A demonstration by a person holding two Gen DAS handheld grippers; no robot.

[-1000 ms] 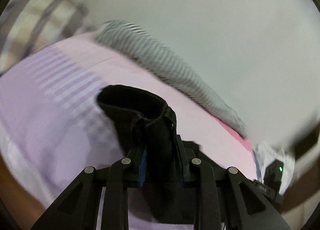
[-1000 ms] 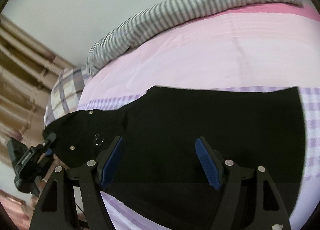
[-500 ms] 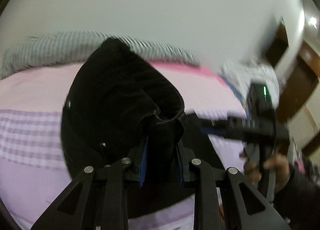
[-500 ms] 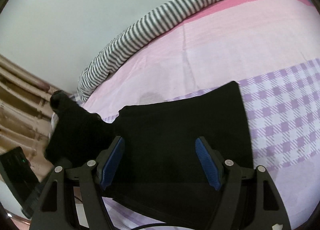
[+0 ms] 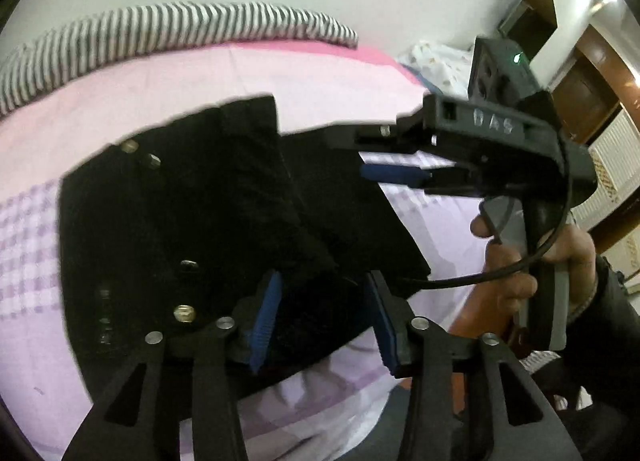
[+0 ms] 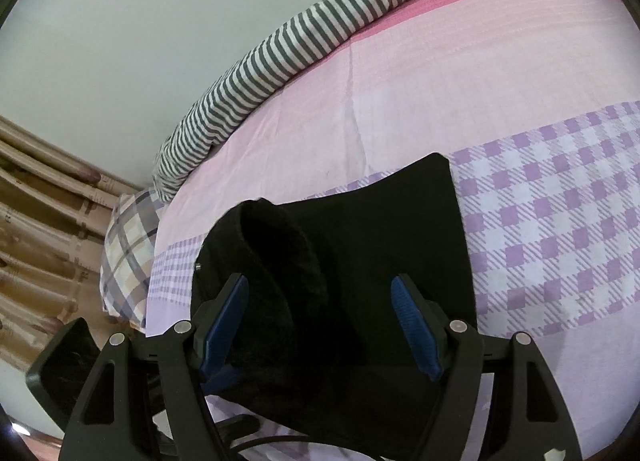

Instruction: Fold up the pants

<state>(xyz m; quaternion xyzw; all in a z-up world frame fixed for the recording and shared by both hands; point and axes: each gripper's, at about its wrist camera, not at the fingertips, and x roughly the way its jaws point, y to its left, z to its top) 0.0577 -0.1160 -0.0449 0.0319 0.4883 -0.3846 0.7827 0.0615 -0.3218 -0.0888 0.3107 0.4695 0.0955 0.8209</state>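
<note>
Black pants (image 5: 180, 213) lie folded over on the pink and purple checked bed; metal buttons show on the top layer. My left gripper (image 5: 324, 321) is open, its blue pads either side of the pants' near edge, not gripping. My right gripper (image 6: 320, 325) is open above the black pants (image 6: 360, 261), where a raised fold stands between its pads. The right gripper (image 5: 400, 169) also shows in the left wrist view, held in a hand at the right, over the pants' far edge.
A grey and white striped blanket (image 6: 304, 49) runs along the bed's far edge by the wall. A plaid pillow (image 6: 128, 257) lies at the left, with curtains behind it. A white bundle (image 5: 436, 65) and wooden doors lie to the right.
My left gripper carried the gripped end of the pants over onto the rest, then opened and let it go. The right gripper stayed open above the pants.
</note>
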